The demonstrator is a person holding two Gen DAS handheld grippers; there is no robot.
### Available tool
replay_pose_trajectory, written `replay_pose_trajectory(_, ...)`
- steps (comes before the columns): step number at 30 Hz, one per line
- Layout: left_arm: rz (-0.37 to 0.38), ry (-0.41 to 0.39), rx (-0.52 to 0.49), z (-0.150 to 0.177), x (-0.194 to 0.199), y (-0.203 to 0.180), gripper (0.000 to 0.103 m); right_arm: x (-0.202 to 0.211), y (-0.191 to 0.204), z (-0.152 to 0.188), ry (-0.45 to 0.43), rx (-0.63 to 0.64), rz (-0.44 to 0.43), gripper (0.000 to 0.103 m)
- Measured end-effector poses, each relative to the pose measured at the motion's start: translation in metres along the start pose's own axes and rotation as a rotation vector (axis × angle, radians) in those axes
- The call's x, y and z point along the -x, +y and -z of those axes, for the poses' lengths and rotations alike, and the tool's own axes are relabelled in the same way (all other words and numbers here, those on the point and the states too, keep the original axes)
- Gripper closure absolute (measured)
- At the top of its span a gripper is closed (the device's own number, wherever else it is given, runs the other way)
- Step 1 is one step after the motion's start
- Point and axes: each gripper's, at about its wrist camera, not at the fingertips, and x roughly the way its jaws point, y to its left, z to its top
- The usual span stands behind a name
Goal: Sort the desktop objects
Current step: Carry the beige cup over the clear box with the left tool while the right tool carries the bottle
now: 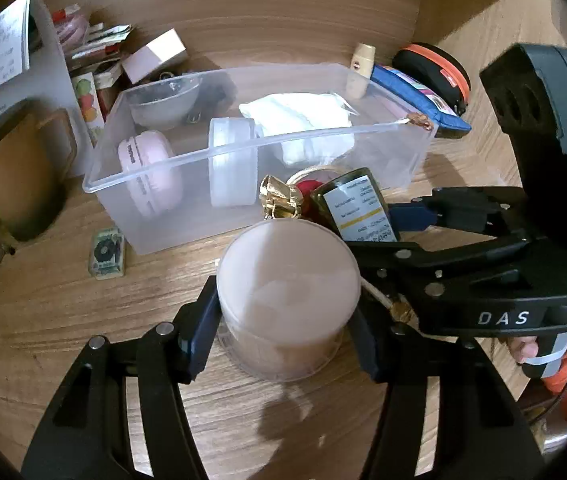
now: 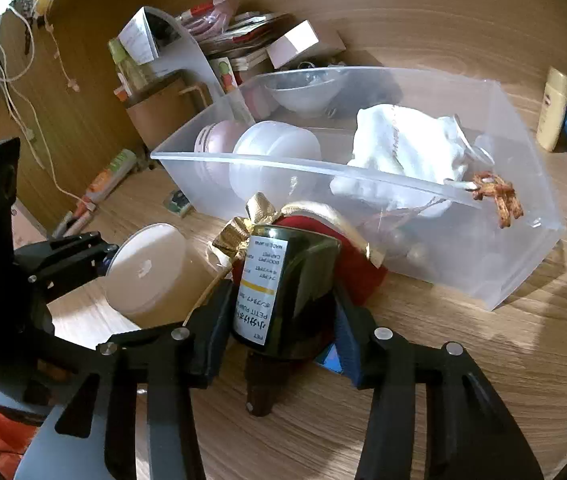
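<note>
Clear plastic bin sits on the wooden desk, holding a white cloth and pink case. Just in front of it, the left gripper pinches a round tub, and the right gripper pinches a dark bottle lying beside a gold bow.

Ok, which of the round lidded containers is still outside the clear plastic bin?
The beige round jar between the left gripper's fingers, on the wooden desk; the pink and white round containers lie inside the bin.
</note>
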Motion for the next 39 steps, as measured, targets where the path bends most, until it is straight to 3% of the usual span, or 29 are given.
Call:
replay_pose_trajectory(11, -0.013, 0.005, 0.058, 0.006, 0.008, 0.014, 0.045, 0.026, 0.000, 0.005, -0.071, 0.010, 0.046, 0.062)
replay_pose_trajectory(24, -0.054, -0.045, 0.100, 0.008, 0.035, 0.021, 0.046, 0.063, -0.002, 0.011, -0.129, -0.010, 0.071, 0.062)
replay_pose_trajectory(39, -0.099, -0.094, 0.114, -0.017, 0.067, 0.035, 0.046, 0.104, 0.004, -0.004, -0.239, 0.020, 0.124, 0.062)
